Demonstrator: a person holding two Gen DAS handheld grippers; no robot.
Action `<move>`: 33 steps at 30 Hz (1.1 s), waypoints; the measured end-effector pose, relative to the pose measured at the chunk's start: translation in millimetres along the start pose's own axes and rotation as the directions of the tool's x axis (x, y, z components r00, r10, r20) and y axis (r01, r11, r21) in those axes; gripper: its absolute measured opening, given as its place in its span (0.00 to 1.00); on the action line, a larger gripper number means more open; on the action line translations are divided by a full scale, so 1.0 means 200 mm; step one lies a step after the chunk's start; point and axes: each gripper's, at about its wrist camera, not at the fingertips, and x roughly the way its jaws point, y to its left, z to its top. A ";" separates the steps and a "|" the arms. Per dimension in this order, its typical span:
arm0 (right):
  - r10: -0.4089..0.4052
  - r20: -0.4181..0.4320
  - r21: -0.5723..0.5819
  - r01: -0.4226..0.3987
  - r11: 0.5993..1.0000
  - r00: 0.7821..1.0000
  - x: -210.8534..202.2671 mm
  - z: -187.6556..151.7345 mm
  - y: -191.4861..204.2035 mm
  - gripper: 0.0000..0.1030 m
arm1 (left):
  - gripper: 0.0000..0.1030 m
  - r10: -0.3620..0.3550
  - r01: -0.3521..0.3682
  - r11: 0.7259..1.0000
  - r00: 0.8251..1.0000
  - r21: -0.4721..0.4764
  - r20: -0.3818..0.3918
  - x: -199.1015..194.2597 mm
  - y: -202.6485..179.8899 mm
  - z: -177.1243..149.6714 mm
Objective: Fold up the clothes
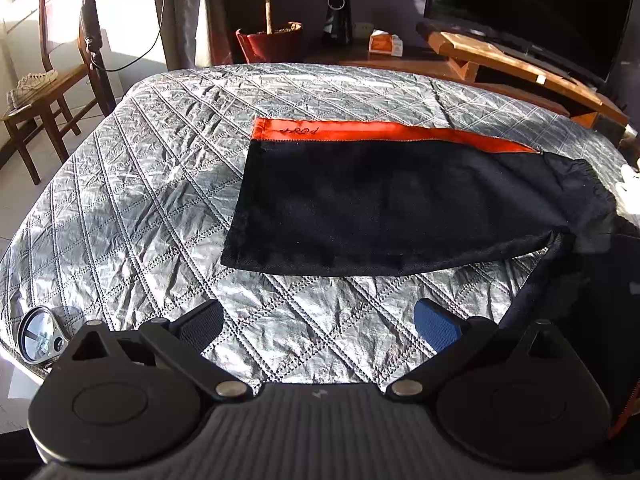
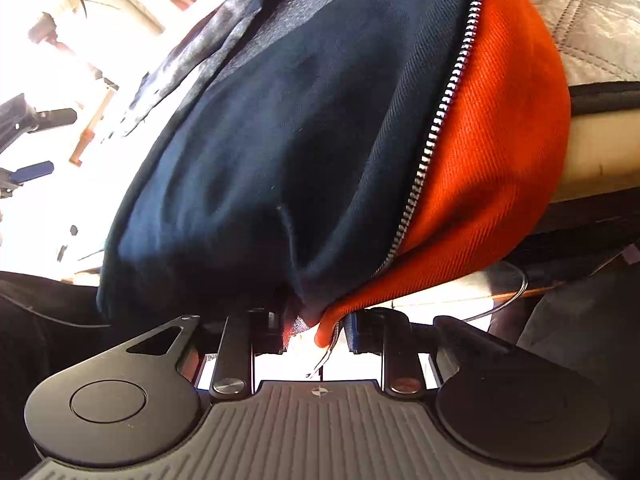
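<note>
A navy garment (image 1: 384,204) with an orange side stripe (image 1: 360,132) and a zipper lies flat on the quilted silver bed cover (image 1: 152,184), its right end bunched and hanging over the bed edge. My left gripper (image 1: 320,324) is open and empty, hovering above the cover just in front of the garment's near edge. My right gripper (image 2: 316,332) is shut on the garment's edge, where navy cloth (image 2: 280,128), orange cloth (image 2: 492,152) and the zipper (image 2: 440,116) meet. The cloth drapes up and away from it.
A wooden chair with shoes (image 1: 36,92) and a fan stand (image 1: 90,20) are left of the bed. A red plant pot (image 1: 268,42), a TV (image 1: 532,8) and a wooden TV bench (image 1: 516,64) stand behind it. A round lens (image 1: 38,334) lies at the bed's near left corner.
</note>
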 end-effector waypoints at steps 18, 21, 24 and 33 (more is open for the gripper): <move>0.263 0.145 -0.054 -0.258 0.965 0.954 -0.42 0.21 0.28 0.04 | 0.98 0.004 0.008 0.984 0.998 -0.176 0.069 -0.04 0.14 0.11; 0.224 0.135 -0.021 -0.223 0.975 0.965 -0.35 0.25 0.23 0.03 | 0.98 0.004 0.009 0.979 0.998 -0.203 0.064 -0.03 0.17 0.12; 0.244 0.101 0.013 -0.247 0.969 0.964 -0.28 0.25 0.23 0.02 | 0.98 0.002 0.011 0.979 0.998 -0.205 0.063 -0.03 0.17 0.11; 0.395 0.157 0.030 -0.404 0.914 0.905 -0.41 0.33 0.36 0.02 | 0.98 0.004 0.018 0.963 0.997 -0.268 0.082 -0.02 0.22 0.19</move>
